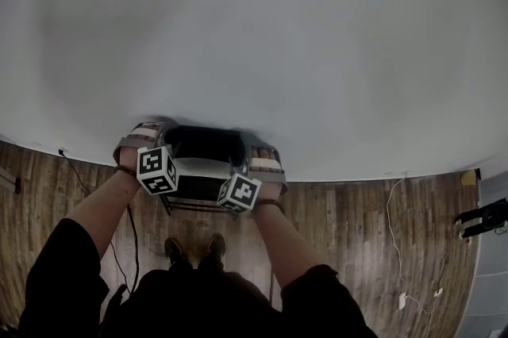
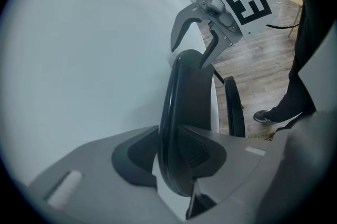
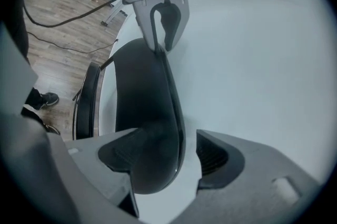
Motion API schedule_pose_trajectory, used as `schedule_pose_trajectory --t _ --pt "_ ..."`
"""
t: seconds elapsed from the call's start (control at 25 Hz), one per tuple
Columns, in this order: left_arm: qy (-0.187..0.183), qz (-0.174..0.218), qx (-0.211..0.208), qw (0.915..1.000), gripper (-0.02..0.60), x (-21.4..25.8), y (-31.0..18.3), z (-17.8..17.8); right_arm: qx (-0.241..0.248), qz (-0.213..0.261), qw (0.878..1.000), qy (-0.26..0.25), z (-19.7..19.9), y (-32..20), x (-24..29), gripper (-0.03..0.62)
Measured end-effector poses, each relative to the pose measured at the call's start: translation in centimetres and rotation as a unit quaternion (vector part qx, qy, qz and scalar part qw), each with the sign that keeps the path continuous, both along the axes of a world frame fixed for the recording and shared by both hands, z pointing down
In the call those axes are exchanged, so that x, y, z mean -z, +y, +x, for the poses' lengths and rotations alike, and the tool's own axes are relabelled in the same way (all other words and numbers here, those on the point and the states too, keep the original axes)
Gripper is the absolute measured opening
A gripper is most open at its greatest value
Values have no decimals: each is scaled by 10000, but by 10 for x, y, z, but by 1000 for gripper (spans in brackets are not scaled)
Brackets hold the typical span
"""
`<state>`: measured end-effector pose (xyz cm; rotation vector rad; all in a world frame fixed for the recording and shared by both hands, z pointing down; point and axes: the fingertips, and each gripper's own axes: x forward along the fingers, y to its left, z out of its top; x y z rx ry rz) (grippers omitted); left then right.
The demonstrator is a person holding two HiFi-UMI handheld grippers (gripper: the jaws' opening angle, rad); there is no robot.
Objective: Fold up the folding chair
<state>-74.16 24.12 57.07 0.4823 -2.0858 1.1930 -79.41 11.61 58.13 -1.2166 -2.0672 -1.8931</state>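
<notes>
1. Where the head view looks steeply down, the folding chair (image 1: 198, 187) stands at lower centre on the wood floor (image 1: 349, 225), by a white wall (image 1: 278, 27), just above the person's shoes (image 1: 194, 249). The left gripper (image 1: 155, 134) and right gripper (image 1: 255, 150) sit at either end of its black backrest (image 1: 202, 143).
2. Left gripper view: jaws drawn in at bottom centre, both pads pressing on the backrest's edge. The right gripper shows upper right, at the far end of the same edge. The seat (image 2: 234, 110) shows right of centre.
3. Right gripper view: jaws wide. The backrest edge lies against the frame-left pad, with a clear gap to the other. The left gripper shows top centre.
</notes>
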Motion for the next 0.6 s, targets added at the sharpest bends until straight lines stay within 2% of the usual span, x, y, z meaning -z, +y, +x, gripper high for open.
schedule_pose_trajectory --t 0.28,0.44,0.6 --pt "-44 258 242 9994 117 18 -1 25 -272 -505 9967 575 26 -35 0 311" --pt "-232 744 533 9955 103 30 -11 53 -441 -944 9894 1008 41 -52 0 263" --pt "-505 1366 828 9859 53 41 -31 92 -584 -1437 9745 1622 67 -68 -4 205"
